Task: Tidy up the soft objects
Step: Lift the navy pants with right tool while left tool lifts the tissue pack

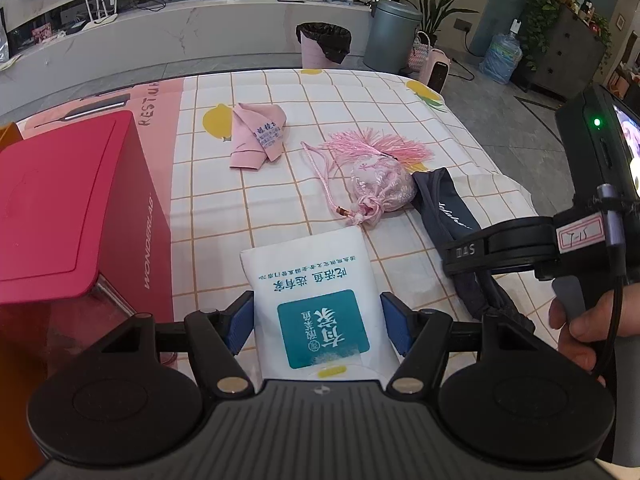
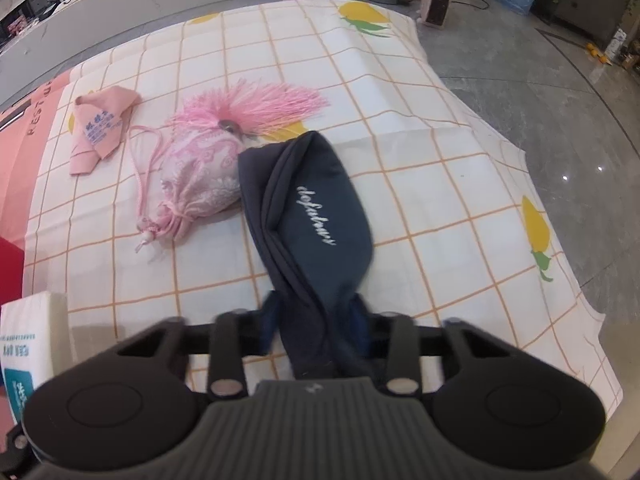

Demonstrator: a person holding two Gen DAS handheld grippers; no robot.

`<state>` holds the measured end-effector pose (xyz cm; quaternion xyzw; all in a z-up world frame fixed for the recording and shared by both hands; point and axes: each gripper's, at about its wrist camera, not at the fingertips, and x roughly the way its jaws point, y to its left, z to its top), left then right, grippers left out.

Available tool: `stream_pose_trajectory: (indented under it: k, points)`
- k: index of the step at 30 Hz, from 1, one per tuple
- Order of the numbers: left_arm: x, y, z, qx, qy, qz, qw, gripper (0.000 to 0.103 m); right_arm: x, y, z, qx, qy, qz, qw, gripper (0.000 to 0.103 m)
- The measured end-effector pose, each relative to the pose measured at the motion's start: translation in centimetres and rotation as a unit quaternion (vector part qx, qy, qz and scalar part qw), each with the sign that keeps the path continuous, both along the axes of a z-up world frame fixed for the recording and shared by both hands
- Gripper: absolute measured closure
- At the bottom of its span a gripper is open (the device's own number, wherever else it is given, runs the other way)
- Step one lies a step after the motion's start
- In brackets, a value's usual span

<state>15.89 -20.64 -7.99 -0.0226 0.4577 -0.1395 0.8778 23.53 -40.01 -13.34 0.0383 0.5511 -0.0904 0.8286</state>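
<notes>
My left gripper has its blue pads on both sides of a white tissue pack with a teal label and is shut on it; the pack also shows in the right wrist view. My right gripper is shut on the near end of a dark navy cloth pouch, which also shows in the left wrist view. A pink brocade drawstring sachet with a tassel lies touching the pouch's left side. A folded pink cloth lies further left.
A red lidded box stands at the table's left. The checked tablecloth with lemon prints covers the table; its edge drops to a grey floor at right. Bins and a small heater stand beyond the far edge.
</notes>
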Motion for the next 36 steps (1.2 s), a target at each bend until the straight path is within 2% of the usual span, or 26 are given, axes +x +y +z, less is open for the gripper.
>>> stream_pose_trajectory:
  k: [1,4,11,24,31,36]
  points:
    - [0.0,0.0,0.1,0.000,0.000,0.000,1.0000,0.027,-0.1,-0.2,0.1,0.000,-0.002,-0.001,1.000,0.088]
    - [-0.3,-0.1,0.2,0.003,-0.005,-0.003,1.0000,0.027,-0.2,-0.5,0.1,-0.006,-0.010,0.006,1.000,0.099]
    - [-0.9,0.2,1.1,0.001,-0.008,-0.010,0.9999,0.027,-0.3,-0.8,0.3,0.000,-0.020,0.006,1.000,0.100]
    - [-3.6,1.3,4.0,0.012,-0.035,-0.027,0.9989,0.027,-2.1,-1.0,3.9,-0.009,-0.079,-0.012,0.997,0.100]
    - [-4.4,3.8,5.6,-0.004,-0.041,-0.016,0.9990,0.027,-3.4,-0.7,6.2,-0.011,-0.120,-0.024,0.992,0.100]
    - [-5.0,6.5,7.8,-0.018,-0.052,-0.002,0.9985,0.027,-5.0,0.5,9.7,0.006,-0.178,-0.023,0.984,0.100]
